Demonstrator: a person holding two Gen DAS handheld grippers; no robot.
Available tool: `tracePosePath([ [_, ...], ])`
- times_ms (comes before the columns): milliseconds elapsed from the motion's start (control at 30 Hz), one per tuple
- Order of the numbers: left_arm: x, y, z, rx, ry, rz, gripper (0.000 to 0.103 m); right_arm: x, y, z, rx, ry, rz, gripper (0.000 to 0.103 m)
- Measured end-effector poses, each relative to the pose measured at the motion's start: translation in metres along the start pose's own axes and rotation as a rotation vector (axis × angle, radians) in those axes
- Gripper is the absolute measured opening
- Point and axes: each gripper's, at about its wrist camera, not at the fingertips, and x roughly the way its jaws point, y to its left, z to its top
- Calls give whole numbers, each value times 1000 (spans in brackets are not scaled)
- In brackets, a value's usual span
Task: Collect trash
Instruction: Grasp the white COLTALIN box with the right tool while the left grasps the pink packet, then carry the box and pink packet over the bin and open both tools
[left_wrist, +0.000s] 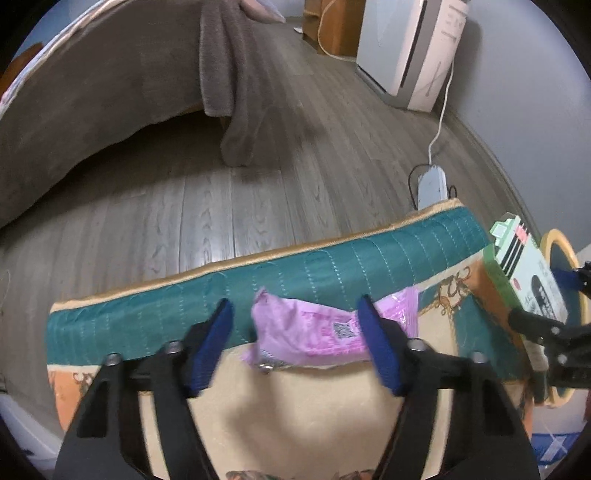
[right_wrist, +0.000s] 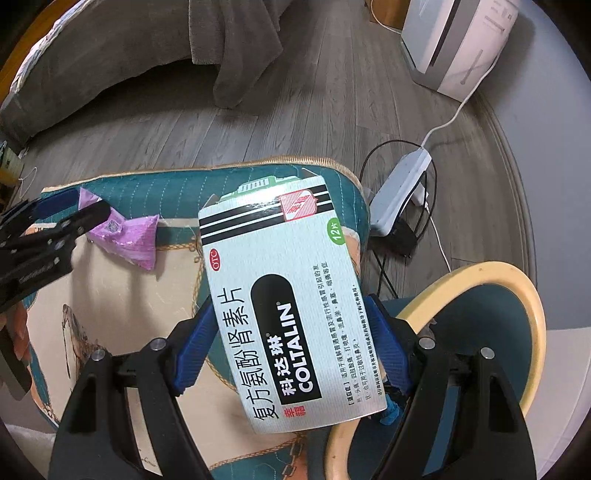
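The right gripper (right_wrist: 291, 347) is clamped on a white medicine box (right_wrist: 288, 306), held above the patterned cushion (right_wrist: 110, 295) beside a yellow-rimmed bin (right_wrist: 532, 306). The left gripper (left_wrist: 295, 343) has its jaws apart, straddling a pink wrapper (left_wrist: 306, 328) lying on the cushion; pads not pressing it

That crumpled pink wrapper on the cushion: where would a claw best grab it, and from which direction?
Best from above, across the puffed middle of the pink wrapper. It lies flat and crumpled on the quilted cushion, so its thin edges offer little to pinch, while the raised middle should fold between the pads. The left claw already straddles it, pointing steeply down, pads seemingly not yet pressing.
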Motion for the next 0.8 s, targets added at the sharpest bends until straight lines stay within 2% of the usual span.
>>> tracePosePath([
  [67, 5, -3, -1, 9, 22, 4, 55, 0, -1, -1, -10, 2, -5, 77],
  [133, 7, -4, -3, 27, 36, 17, 42, 1, -3, 0, -9, 0, -4, 77],
  [200, 3, -5, -6, 34, 37, 14, 38, 2, -4, 0, -8, -3, -2, 77],
  [233, 1, -4, -7, 36, 34, 11, 29, 2, -4, 0, -13, -4, -1, 77],
  [267, -3, -4, -8, 42, 28, 12, 25, 1, -3, -1, -19, -7, 1, 77],
  [433, -25, -4, -14, 38, -12, 9, 19, -9, 8, -7, -39, -19, 0, 77],
  [633, -57, -2, -26, 55, -55, 25, 18, -19, 24, -17, -53, -23, -3, 77],
  [800, -89, 2, -41, 89, -95, 71, 18, -33, 42, -22, -94, -50, 5, 77],
])
